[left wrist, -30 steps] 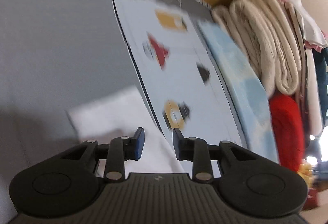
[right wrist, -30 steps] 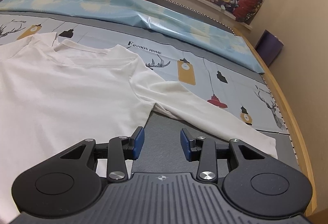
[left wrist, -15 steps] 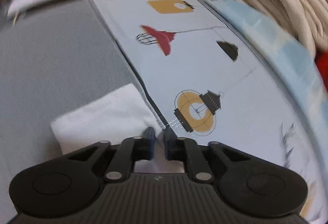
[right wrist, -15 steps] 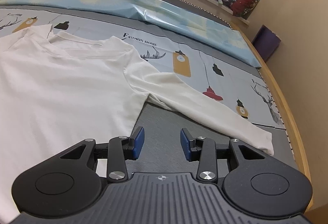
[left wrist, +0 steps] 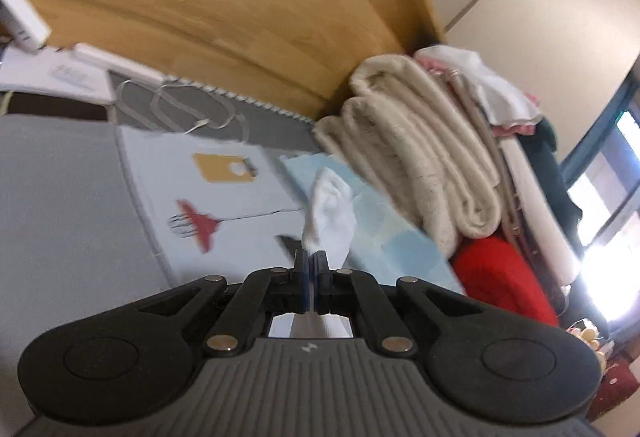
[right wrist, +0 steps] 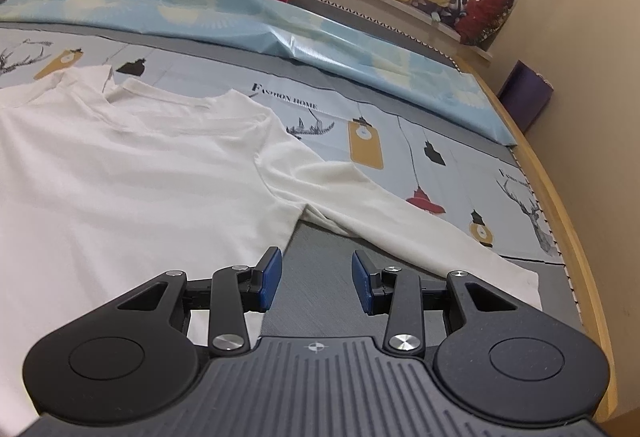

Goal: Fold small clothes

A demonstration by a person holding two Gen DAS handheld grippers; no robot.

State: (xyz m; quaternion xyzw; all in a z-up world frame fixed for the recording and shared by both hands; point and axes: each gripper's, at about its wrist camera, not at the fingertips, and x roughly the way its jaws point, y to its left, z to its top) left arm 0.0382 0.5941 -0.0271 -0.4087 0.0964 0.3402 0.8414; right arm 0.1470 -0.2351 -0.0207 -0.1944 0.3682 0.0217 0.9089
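One long white shirt sleeve (left wrist: 330, 215) is pinched in the left gripper (left wrist: 311, 265) fingers, which have just closed; the white shirt (right wrist: 132, 177) body lies to the right, on the bed. The right gripper (right wrist: 316, 277) fingers are half open and empty, nearer the right sleeve (right wrist: 420, 233).

My white long-sleeve shirt (right wrist: 132, 181) lies flat on the bed, one sleeve (right wrist: 400, 229) stretched toward 4 o'clock, the other sleeve's cuff (left wrist: 330, 213) lifted.

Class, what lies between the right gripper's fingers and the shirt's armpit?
Bare grey sheet, in the right wrist view; right gripper and shirt apart.
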